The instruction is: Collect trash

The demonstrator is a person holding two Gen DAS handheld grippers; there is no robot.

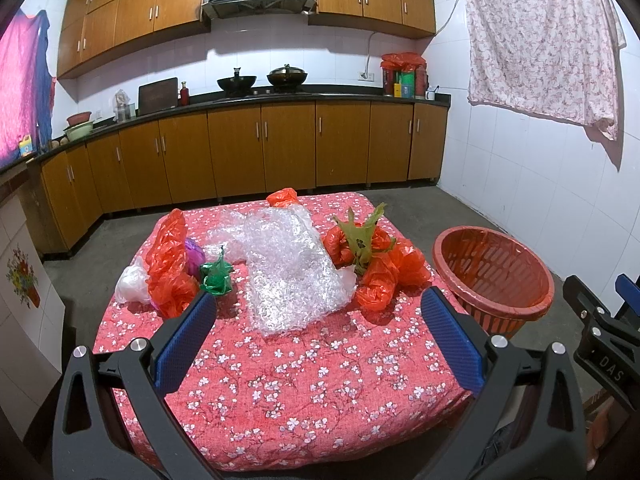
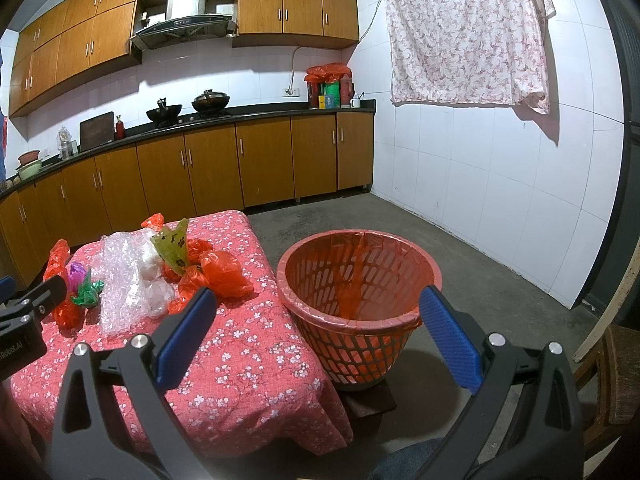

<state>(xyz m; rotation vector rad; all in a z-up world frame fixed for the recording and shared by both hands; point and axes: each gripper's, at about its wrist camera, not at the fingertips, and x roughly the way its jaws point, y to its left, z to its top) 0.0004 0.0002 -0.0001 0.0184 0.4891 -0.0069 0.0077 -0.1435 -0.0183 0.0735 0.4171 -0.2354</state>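
Crumpled trash lies across the far half of a low table with a red floral cloth (image 1: 304, 380): clear bubble wrap (image 1: 288, 268) in the middle, red plastic bags (image 1: 170, 264) at the left, a small green bag (image 1: 216, 274), more red bags (image 1: 380, 268) with a light green bag (image 1: 360, 236) at the right. A red slatted basket (image 2: 356, 300) lined with a red bag stands on the floor right of the table. My left gripper (image 1: 318, 308) hangs open above the table's near half, holding nothing. My right gripper (image 2: 318, 310) is open and empty in front of the basket.
Brown kitchen cabinets (image 1: 260, 152) with a dark counter run along the back and left walls. A white tiled wall with a hanging floral sheet (image 2: 460, 36) stands at the right. Grey floor (image 2: 460, 248) lies around the basket. A wooden chair edge (image 2: 612, 364) shows at far right.
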